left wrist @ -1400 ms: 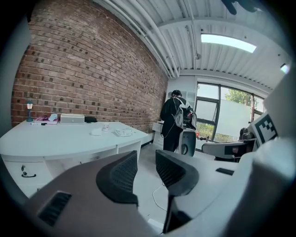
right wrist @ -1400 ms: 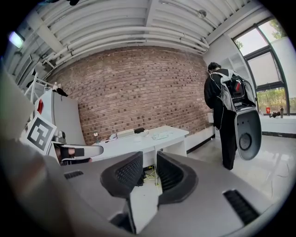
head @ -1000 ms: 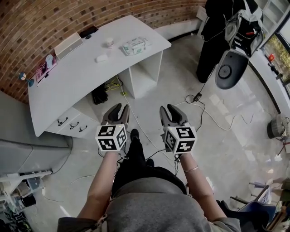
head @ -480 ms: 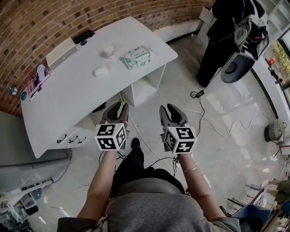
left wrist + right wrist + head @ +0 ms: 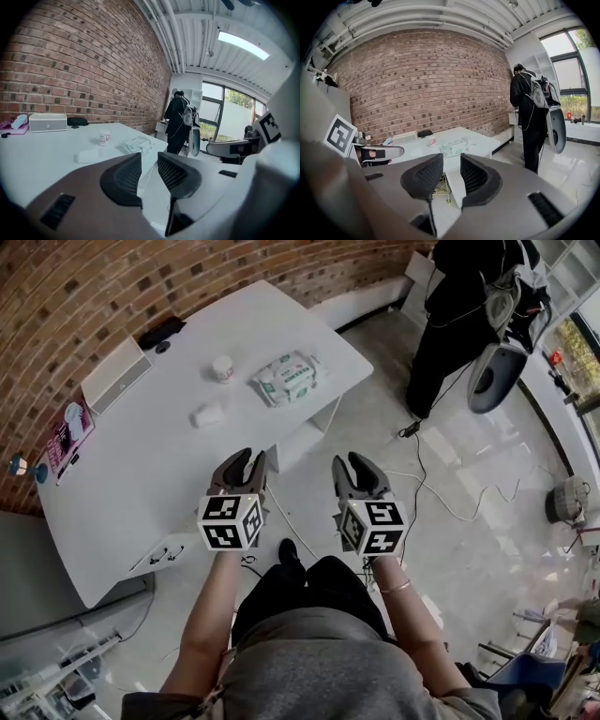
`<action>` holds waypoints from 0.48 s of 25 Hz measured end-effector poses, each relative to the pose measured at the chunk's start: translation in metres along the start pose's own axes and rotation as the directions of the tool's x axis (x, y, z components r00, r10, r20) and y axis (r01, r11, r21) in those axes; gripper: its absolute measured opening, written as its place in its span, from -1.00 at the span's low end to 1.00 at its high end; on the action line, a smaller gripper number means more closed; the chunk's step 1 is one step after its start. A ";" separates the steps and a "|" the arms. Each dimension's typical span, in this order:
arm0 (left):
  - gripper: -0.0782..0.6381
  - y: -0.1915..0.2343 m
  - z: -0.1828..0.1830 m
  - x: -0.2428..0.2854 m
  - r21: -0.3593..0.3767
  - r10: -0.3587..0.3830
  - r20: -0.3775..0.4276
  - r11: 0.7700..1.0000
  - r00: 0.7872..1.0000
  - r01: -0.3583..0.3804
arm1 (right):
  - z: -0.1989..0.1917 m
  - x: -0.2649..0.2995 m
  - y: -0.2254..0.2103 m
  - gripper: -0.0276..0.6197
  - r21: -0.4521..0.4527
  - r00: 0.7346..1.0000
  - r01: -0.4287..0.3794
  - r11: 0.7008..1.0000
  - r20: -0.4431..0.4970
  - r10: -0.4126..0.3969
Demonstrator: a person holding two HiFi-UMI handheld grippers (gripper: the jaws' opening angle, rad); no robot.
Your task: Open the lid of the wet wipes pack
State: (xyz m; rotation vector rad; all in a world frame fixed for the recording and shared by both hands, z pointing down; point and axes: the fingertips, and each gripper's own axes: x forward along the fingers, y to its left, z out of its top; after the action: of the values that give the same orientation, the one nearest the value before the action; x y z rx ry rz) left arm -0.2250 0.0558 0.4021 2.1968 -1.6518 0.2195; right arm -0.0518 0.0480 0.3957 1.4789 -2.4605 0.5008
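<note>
Both tongs hang in front of the person near the edge of the white surface [image 5: 141, 456], the left tongs [image 5: 246, 463] and the right tongs [image 5: 358, 468] each a little apart with nothing between them. The wet wipes pack [image 5: 289, 378] lies flat well beyond them, near the far corner beside a small cup [image 5: 222, 367]. Nothing of the job looks done: its lid appears shut and untouched, so the reach, the hold and the opening are all left.

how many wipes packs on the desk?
1. The wipes pack lies near the desk's far right corner, right of the cup. No other shows; the left tongs cover a bit of the near edge.
</note>
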 end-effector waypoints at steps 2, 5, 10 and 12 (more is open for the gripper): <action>-0.46 0.003 0.003 0.005 0.005 -0.001 -0.005 1.000 1.000 0.001 | 0.002 0.006 -0.002 -0.55 0.001 1.000 0.005 1.000 -0.004 -0.005; -0.46 0.005 0.009 0.012 0.007 0.000 -0.003 1.000 1.000 0.000 | 0.007 0.014 -0.003 -0.55 0.002 1.000 0.003 1.000 -0.003 -0.003; -0.46 0.013 0.018 0.026 0.019 0.003 0.001 1.000 1.000 -0.003 | 0.012 0.031 -0.002 -0.55 -0.004 1.000 -0.008 1.000 0.000 0.008; -0.46 0.018 0.020 0.031 0.019 0.012 0.001 1.000 1.000 -0.012 | 0.013 0.039 -0.003 -0.55 -0.008 1.000 -0.015 1.000 -0.005 0.015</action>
State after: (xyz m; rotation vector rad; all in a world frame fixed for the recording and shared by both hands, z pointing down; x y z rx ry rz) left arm -0.2345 0.0159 0.3982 2.2012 -1.6709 0.2378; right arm -0.0677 0.0106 0.3986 1.4555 -2.4690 0.4964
